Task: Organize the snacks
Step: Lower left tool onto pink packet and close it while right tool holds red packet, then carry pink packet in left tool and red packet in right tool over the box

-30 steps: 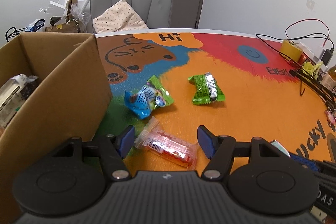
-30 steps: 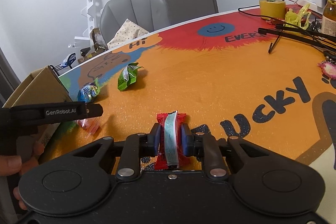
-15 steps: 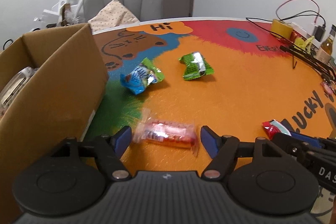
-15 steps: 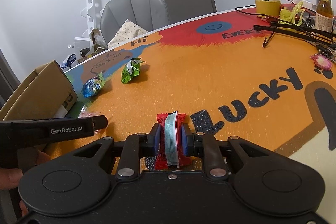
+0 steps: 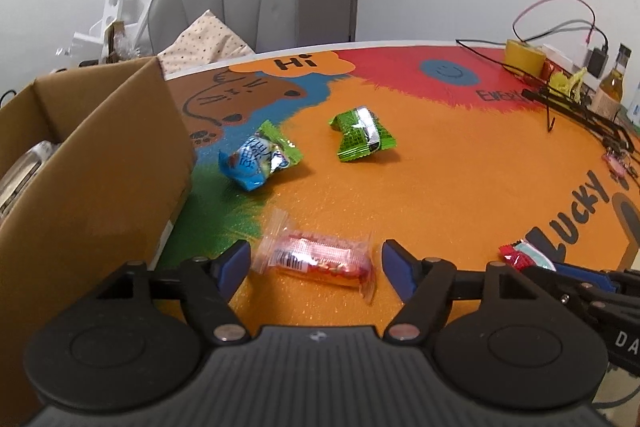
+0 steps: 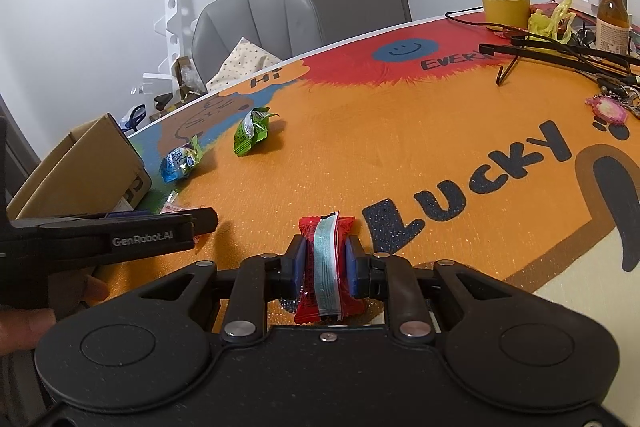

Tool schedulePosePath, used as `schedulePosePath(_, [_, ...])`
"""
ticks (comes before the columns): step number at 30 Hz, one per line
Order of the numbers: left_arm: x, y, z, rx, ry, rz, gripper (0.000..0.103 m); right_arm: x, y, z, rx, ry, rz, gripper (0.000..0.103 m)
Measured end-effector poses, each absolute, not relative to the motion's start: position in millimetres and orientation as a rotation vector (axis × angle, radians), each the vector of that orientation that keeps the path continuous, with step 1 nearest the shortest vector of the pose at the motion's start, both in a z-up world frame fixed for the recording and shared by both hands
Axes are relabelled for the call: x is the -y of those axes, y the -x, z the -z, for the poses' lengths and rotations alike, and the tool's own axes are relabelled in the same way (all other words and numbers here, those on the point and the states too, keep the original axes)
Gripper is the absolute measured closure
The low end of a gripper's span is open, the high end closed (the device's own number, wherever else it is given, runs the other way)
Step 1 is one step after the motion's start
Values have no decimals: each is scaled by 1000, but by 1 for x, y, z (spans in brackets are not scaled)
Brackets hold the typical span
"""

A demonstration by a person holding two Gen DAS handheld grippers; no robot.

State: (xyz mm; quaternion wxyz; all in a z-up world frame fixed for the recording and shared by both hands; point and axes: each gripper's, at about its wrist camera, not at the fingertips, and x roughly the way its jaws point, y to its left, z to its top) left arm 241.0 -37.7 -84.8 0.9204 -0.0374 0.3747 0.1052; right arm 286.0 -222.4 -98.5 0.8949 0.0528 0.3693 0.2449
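Observation:
My left gripper (image 5: 316, 263) is open, its jaws on either side of a clear-wrapped red snack (image 5: 316, 259) lying on the orange mat. A blue snack packet (image 5: 256, 161) and a green snack packet (image 5: 360, 135) lie farther back. The cardboard box (image 5: 92, 163) stands at the left with a packet inside. My right gripper (image 6: 325, 261) is shut on a red snack with a light-blue stripe (image 6: 326, 263), also seen in the left wrist view (image 5: 526, 255). The blue packet (image 6: 178, 163), green packet (image 6: 250, 131) and box (image 6: 84, 167) show in the right wrist view.
A grey chair (image 5: 224, 3) with a dotted cushion stands behind the table. Yellow tape (image 6: 506, 7), a bottle (image 6: 612, 19), cables, black hangers (image 6: 560, 51) and a pink keychain (image 6: 608, 107) crowd the far right. The left gripper's body (image 6: 112, 237) reaches in at the left.
My left gripper has swung and lined its open jaws around the clear-wrapped red snack. My right gripper, still holding the red snack, has moved back a little toward the table's near edge.

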Motion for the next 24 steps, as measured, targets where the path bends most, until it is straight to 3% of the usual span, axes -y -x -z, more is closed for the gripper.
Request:
schedulePosePath(4, [36,-244,89,-775,75,-216,32,222,-286,98,-765,-105,-507,84])
schedulePosePath(11, [30,-241,86,-757,99,-204,55,218,-282,97,-767,-107,-502,85])
schedulePosePath(24, [25,-220,61,-708,129,-157,58,206,-266,74,-719,-98,-513,85])
